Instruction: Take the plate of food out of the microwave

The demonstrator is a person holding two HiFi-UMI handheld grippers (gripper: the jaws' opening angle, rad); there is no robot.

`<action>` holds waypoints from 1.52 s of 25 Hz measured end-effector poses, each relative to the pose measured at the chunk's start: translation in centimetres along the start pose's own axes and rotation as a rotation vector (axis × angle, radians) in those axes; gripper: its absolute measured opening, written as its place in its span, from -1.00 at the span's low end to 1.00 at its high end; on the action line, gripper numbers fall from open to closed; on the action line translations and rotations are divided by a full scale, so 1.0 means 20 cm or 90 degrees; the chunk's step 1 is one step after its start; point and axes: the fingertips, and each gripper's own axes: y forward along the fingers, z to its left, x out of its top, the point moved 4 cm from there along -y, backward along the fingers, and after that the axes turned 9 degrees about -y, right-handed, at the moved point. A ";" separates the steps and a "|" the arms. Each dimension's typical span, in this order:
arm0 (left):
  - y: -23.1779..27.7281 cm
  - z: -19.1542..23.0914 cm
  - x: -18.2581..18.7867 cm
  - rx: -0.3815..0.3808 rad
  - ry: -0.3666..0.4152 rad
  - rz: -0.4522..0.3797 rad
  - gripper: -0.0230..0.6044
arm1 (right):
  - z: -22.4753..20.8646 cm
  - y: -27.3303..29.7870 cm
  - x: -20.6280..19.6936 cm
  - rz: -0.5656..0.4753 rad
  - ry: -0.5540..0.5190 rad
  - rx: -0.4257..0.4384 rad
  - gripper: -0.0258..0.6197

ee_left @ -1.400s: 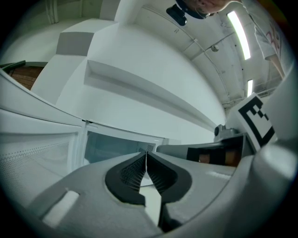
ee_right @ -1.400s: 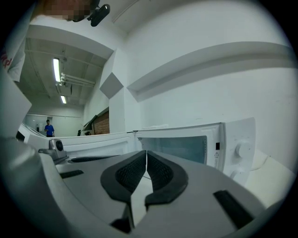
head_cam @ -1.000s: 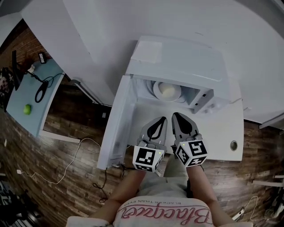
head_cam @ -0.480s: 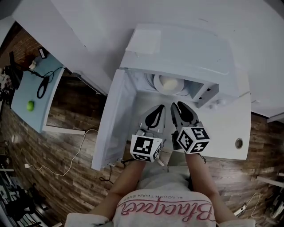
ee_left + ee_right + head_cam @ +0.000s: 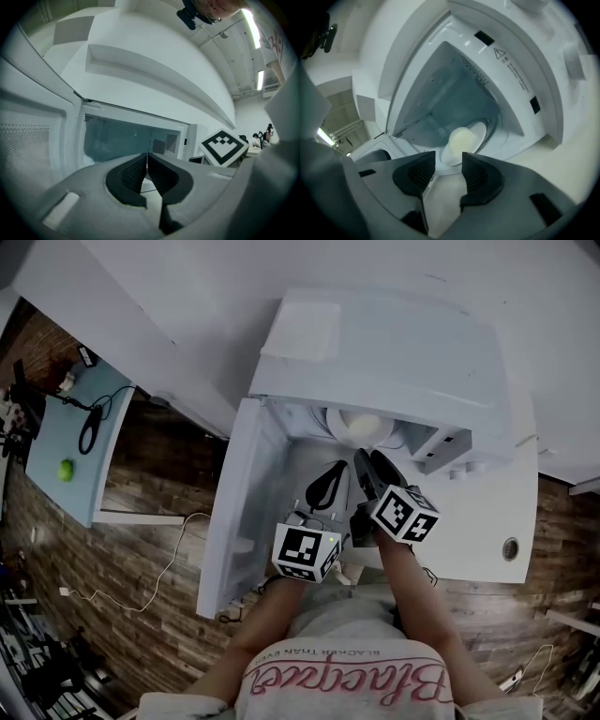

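The white microwave (image 5: 394, 343) stands with its door (image 5: 239, 512) swung open to the left. Inside, a white plate (image 5: 485, 129) carries a pale round piece of food (image 5: 463, 139), also visible from above as the plate of food (image 5: 361, 426). My right gripper (image 5: 448, 159) is at the opening just in front of the plate; its jaws are opening and nothing is between them. In the head view the right gripper (image 5: 367, 463) is turned on its side. My left gripper (image 5: 147, 161) is shut and empty, beside it at the cavity mouth (image 5: 126, 140).
The open door (image 5: 28, 140) stands close on the left. A white counter (image 5: 487, 521) with a round hole (image 5: 511, 547) lies to the right. Far left is a light blue table (image 5: 56, 493) with a green ball (image 5: 64, 470) and a black cable (image 5: 89, 427). The floor is wood.
Both grippers have moved forward to the microwave opening. The right gripper has rolled onto its side and its jaws have parted from shut. The left gripper stays shut.
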 end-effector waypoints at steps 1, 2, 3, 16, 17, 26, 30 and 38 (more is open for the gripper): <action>0.00 0.01 0.00 0.001 0.001 0.001 -0.91 | -0.02 0.02 -0.01 0.005 0.017 -0.007 -0.39; 0.01 0.02 0.00 0.002 0.003 0.002 -0.90 | -0.03 0.04 -0.03 0.011 0.030 -0.016 -0.39; 0.01 0.02 0.00 0.003 0.005 0.003 -0.91 | -0.04 0.05 -0.04 0.017 0.042 -0.024 -0.39; -0.01 0.06 0.02 -0.013 0.010 0.003 -0.91 | -0.11 0.16 -0.05 0.027 0.267 -0.128 -0.39; -0.01 0.06 0.02 -0.016 0.010 0.001 -0.91 | -0.12 0.16 -0.04 0.032 0.279 -0.140 -0.39; -0.05 0.11 0.10 -0.007 0.001 -0.038 -0.91 | -0.13 0.19 -0.04 0.117 0.286 -0.274 -0.53; -0.09 0.12 0.12 0.001 0.000 -0.050 -0.91 | -0.13 0.19 -0.03 0.146 0.297 -0.291 -0.54; -0.14 0.15 0.11 0.012 -0.011 -0.057 -0.91 | -0.17 0.11 0.00 0.109 0.253 -0.270 -0.67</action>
